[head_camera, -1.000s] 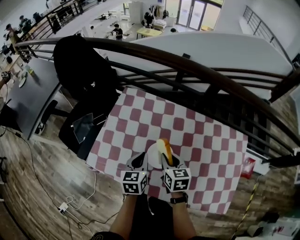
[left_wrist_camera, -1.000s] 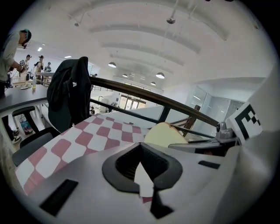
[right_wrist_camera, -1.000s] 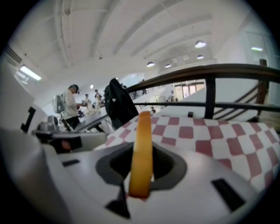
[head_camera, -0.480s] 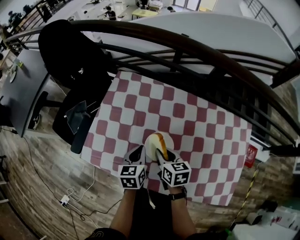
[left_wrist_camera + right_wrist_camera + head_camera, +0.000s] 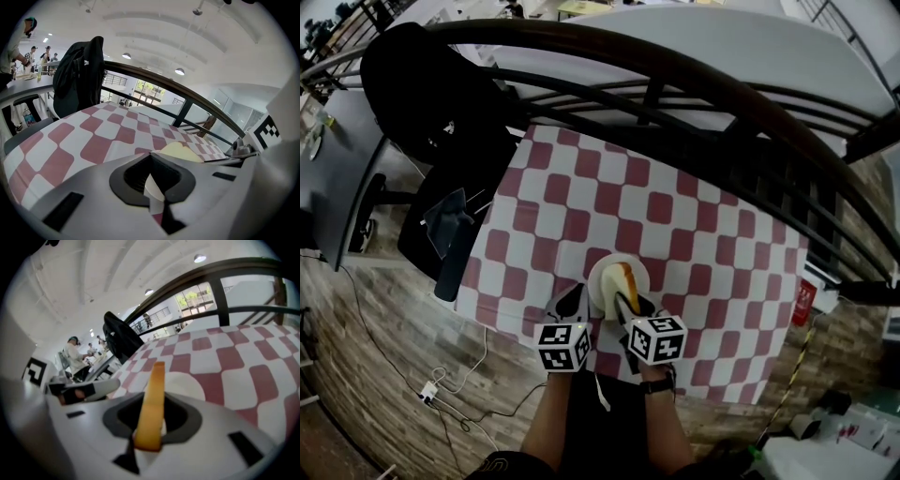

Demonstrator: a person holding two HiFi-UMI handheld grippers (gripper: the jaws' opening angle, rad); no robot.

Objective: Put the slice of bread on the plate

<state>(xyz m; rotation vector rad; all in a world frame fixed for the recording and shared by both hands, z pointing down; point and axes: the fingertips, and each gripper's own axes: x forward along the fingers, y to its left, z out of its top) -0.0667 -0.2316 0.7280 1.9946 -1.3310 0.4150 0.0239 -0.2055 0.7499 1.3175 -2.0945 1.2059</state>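
Fingers of the right gripper (image 5: 630,302) pinch the golden-crusted slice of bread (image 5: 625,279) edge-on, probably so it can tip flat onto the round white plate (image 5: 602,281) just beneath, at 6 o'clock on the red-and-white checkered bench (image 5: 675,216). The left gripper (image 5: 574,295), fingers close together and empty, hovers at the plate's 8 o'clock.

The cloth (image 5: 675,234) in front of you is checked in dull red and white. The plate (image 5: 601,279) on it is plain white. The slice of bread (image 5: 152,404) shows a golden-yellow crust. Your left gripper (image 5: 576,298) and right gripper (image 5: 625,304) are light grey, and their cubes are white with black square markers. The jacket (image 5: 431,94) is black, and the railing (image 5: 675,64) is dark brown.
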